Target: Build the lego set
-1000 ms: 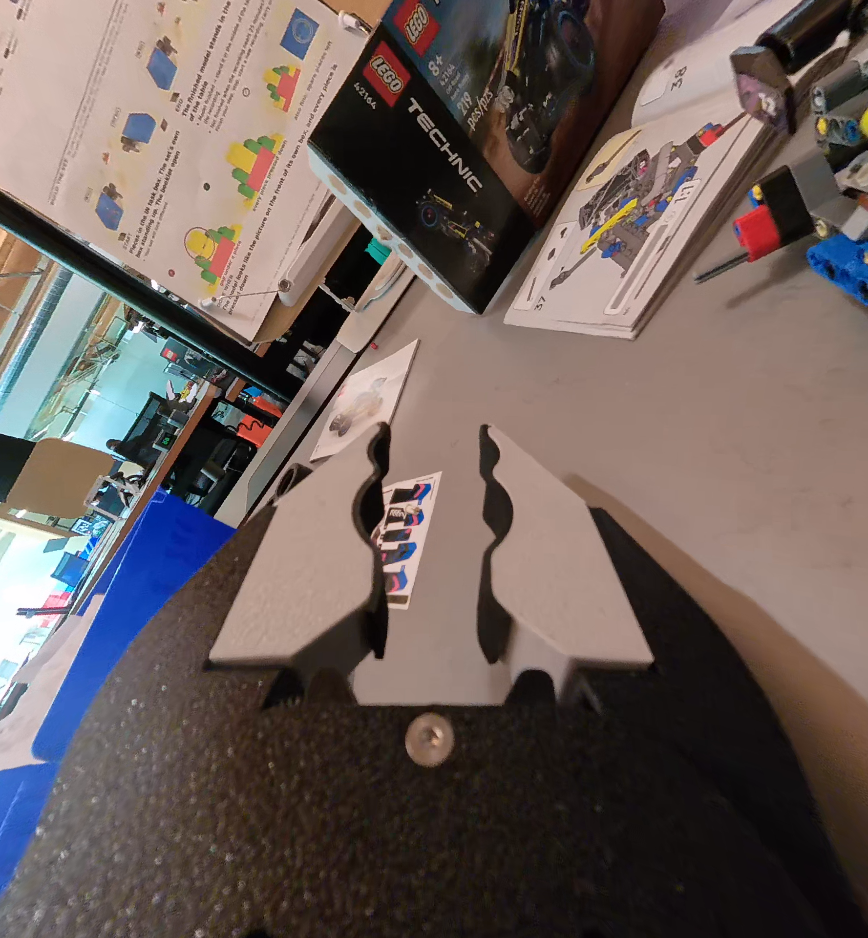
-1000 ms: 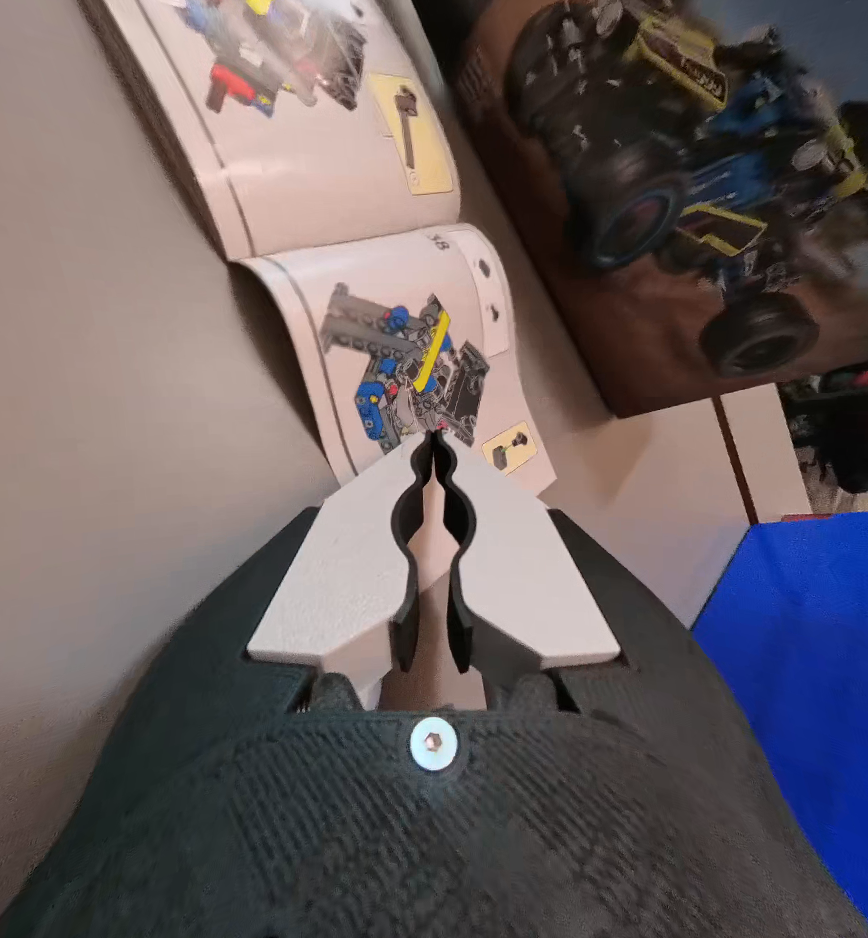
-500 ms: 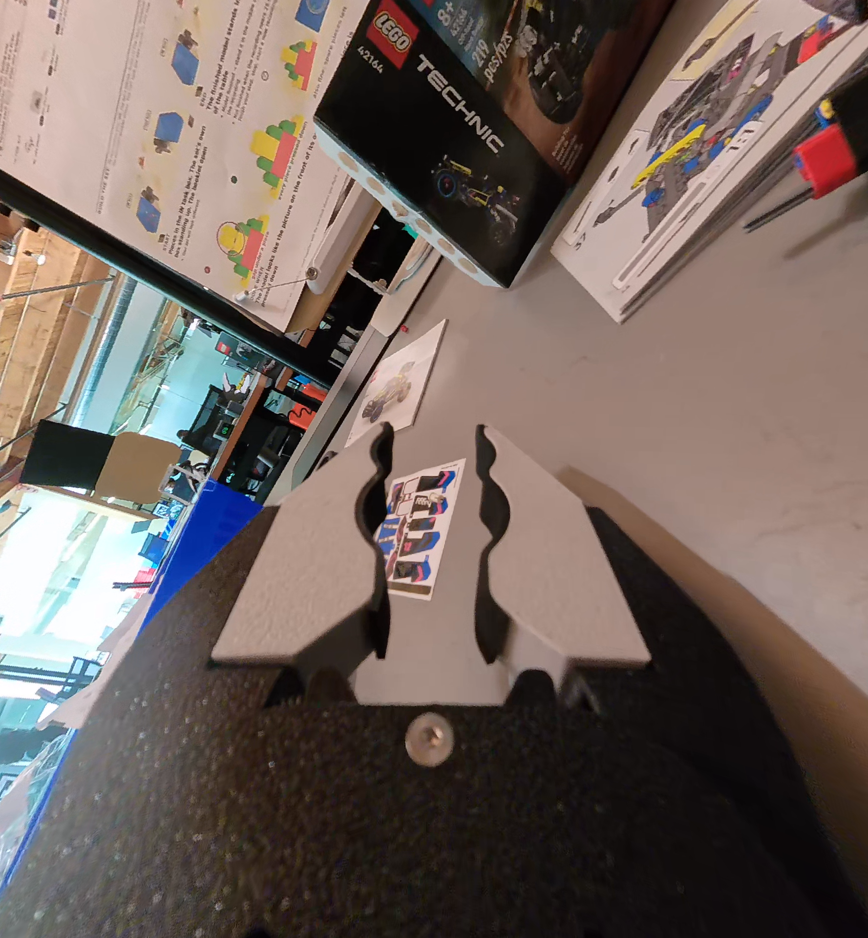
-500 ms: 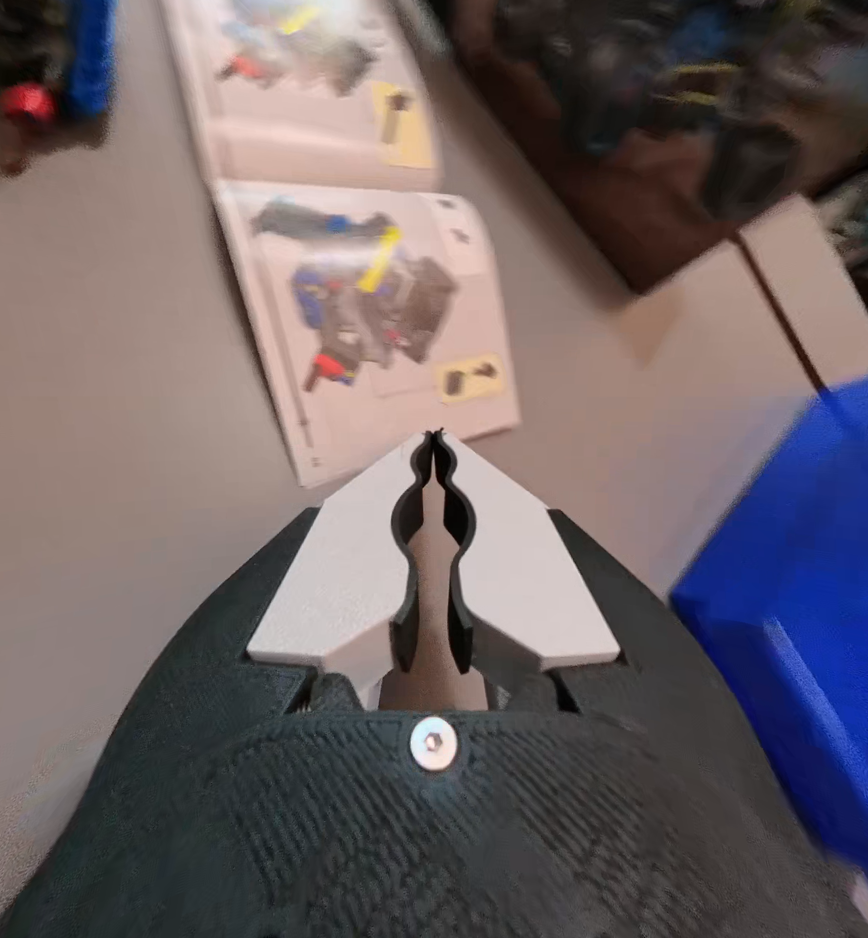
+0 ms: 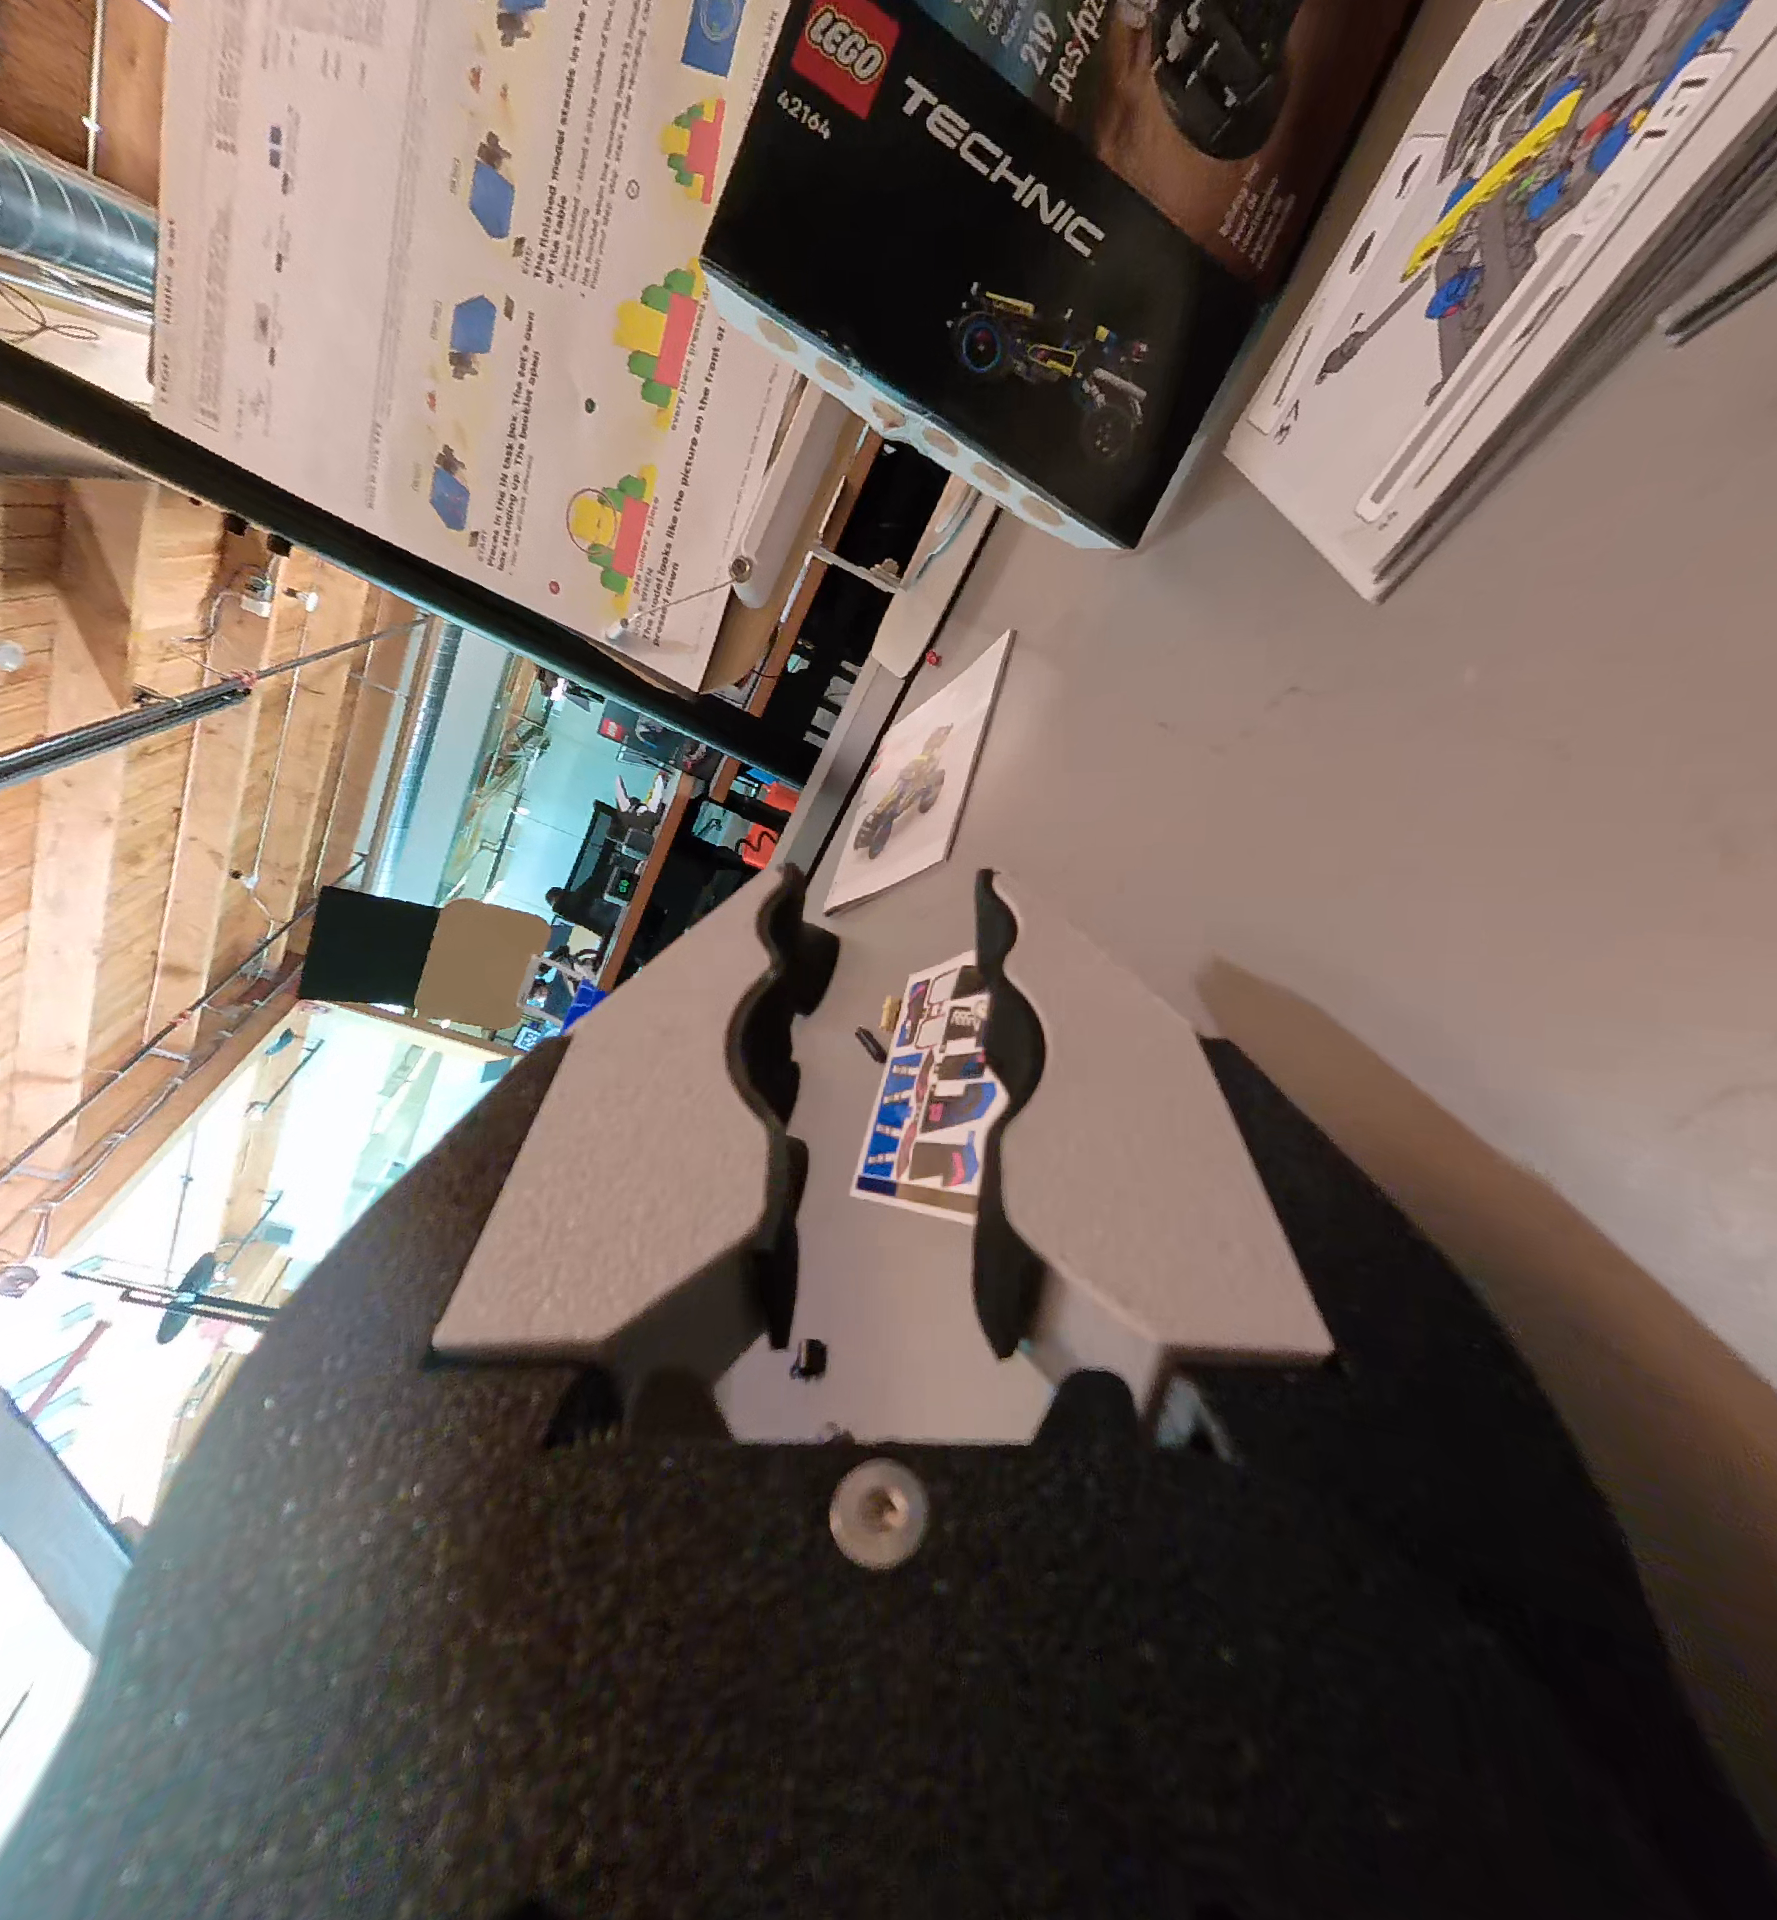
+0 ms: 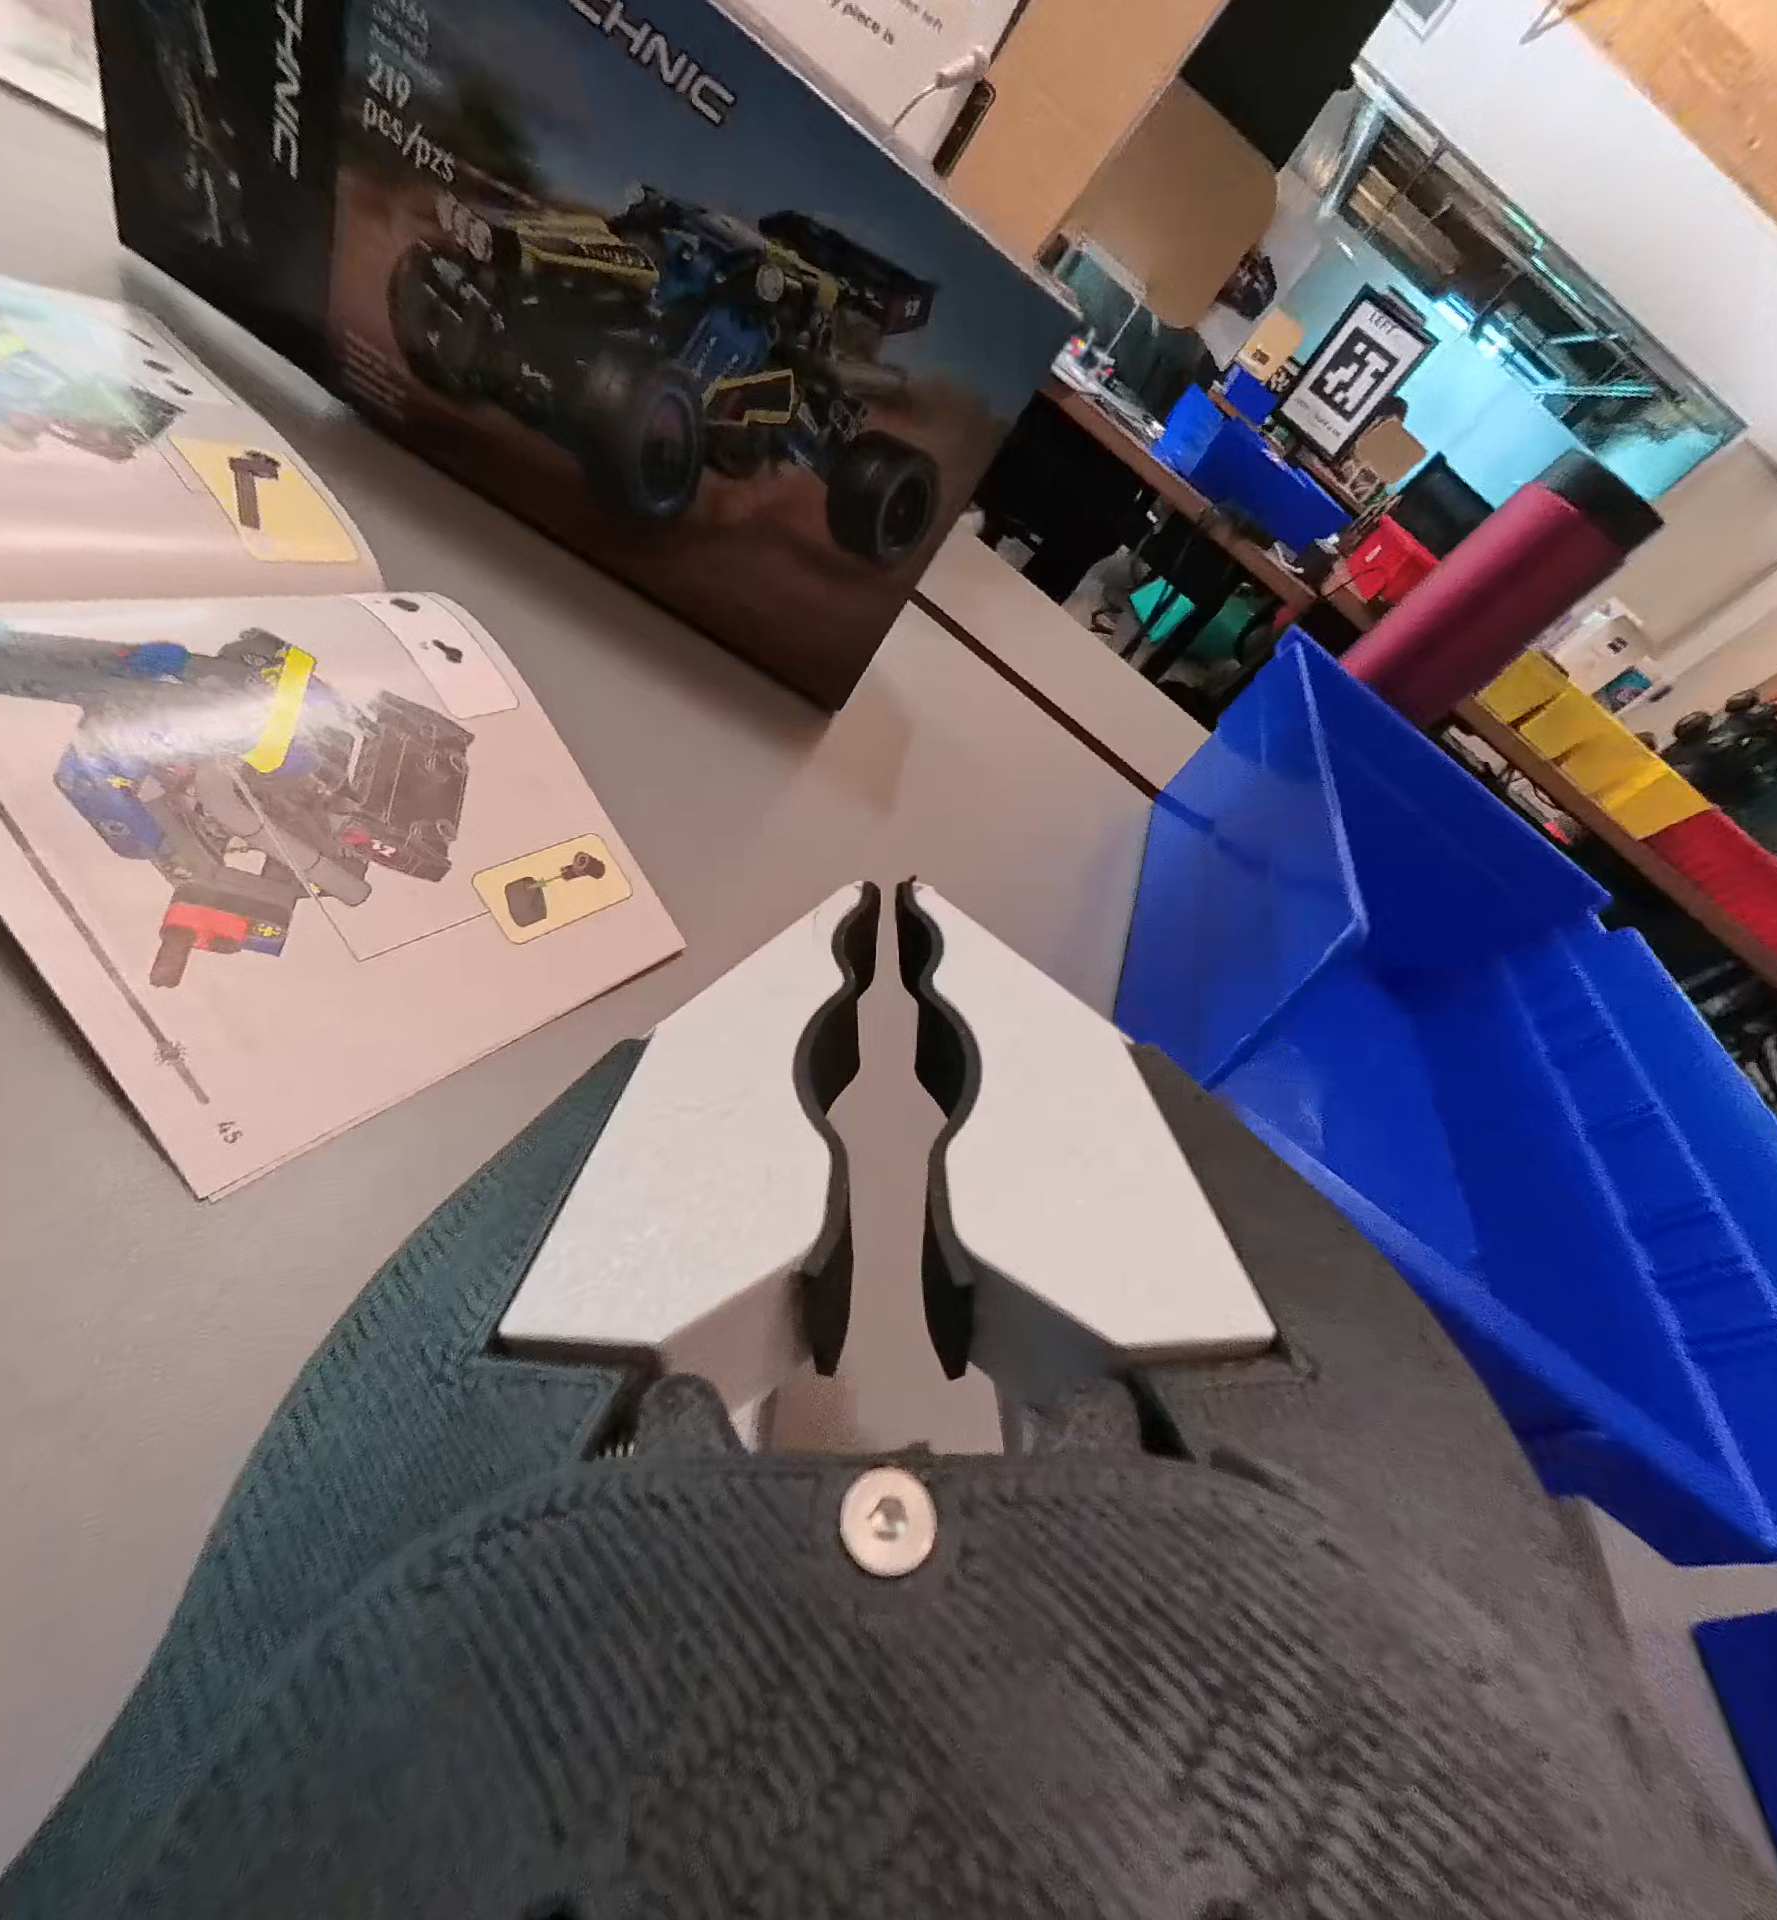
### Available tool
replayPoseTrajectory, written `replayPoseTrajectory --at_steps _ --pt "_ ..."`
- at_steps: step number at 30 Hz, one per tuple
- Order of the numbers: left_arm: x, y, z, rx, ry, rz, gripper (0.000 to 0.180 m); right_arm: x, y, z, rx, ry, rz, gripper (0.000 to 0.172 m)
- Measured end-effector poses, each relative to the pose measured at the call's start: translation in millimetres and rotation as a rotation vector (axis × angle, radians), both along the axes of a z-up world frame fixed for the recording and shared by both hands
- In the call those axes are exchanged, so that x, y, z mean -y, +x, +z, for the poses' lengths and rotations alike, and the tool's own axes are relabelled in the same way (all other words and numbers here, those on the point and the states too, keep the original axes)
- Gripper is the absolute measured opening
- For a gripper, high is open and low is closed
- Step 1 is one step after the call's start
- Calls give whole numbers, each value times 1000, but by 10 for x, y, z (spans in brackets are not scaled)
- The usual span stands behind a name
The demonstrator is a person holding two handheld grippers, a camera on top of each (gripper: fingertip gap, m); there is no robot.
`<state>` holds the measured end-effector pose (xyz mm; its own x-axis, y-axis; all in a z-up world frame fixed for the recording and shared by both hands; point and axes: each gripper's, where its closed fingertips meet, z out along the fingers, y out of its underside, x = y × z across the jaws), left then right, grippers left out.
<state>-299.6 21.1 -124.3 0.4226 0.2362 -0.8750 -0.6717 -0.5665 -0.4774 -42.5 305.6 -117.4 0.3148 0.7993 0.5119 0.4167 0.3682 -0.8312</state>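
My left gripper (image 5: 884,894) is open and empty, low over the grey table (image 5: 1383,831). Between its fingers I see a sticker sheet (image 5: 931,1091) lying flat, with a small black piece (image 5: 868,1042) and a tan piece (image 5: 889,1006) beside it. My right gripper (image 6: 888,894) is shut, with only a thin slit between the tips and nothing in it. It hovers over the table (image 6: 84,1351), between an open instruction booklet (image 6: 240,831) on its left and a blue bin (image 6: 1435,1039) on its right.
A boxed building set (image 5: 1019,260) stands at the back and also shows in the right wrist view (image 6: 603,312). The booklet (image 5: 1549,260) lies to its right and a small leaflet (image 5: 915,800) near the table edge. A printed sheet (image 5: 427,291) hangs behind. There is about 40 cm between the tips of the two grippers.
The left gripper drew away from the box and model parts, which left the view, and stayed open. The right gripper swung right from the booklet toward the blue bin and stayed shut.
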Motion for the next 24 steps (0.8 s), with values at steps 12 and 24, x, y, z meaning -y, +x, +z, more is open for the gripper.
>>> replayPoseTrajectory --at_steps 12,24 --pt "113 -71 179 63 132 7 28 -85 86 264 -186 -8 -57 0" --pt "151 -118 180 102 157 11 27 -37 129 454 -271 65 -38 0"
